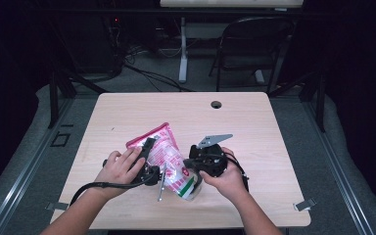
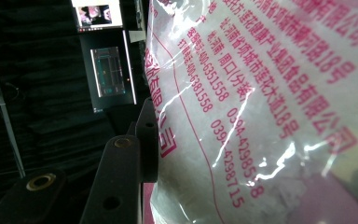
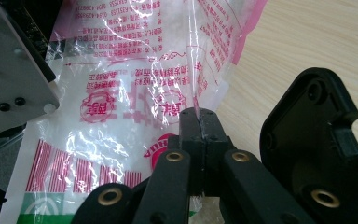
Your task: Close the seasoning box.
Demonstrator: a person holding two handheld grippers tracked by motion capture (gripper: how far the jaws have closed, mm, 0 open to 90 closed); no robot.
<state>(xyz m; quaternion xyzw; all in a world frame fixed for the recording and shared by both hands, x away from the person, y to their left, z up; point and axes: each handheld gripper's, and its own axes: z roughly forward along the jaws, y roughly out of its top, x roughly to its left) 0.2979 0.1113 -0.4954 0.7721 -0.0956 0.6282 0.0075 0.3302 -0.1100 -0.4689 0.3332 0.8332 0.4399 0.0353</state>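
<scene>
Evidently the right hand-held gripper (image 3: pixel 199 122) pinches the plastic bag (image 3: pixel 135 98); the left hand-held gripper (image 2: pixel 154 140), half-spread, clasps it too.

Light wood table (image 1: pixel 254 122), rounded corners, cable hole (image 1: pixel 216 104) near far edge at 12 o'clock. Grey floor (image 1: pixel 147 83) beyond, black cables (image 1: pixel 147 73) trailing at 11 o'clock. Dark folding chair (image 1: pixel 254 44) at 1 o'clock. White desk leg (image 1: pixel 182 49) at 12. Surroundings dark, black curtains.

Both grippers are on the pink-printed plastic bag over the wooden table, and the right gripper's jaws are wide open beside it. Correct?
Not quite. The right gripper is not open: the right gripper view shows its jaws closed together, pinching a fold of the bag. The rest holds: the left gripper is on the bag too, over the table.
</scene>
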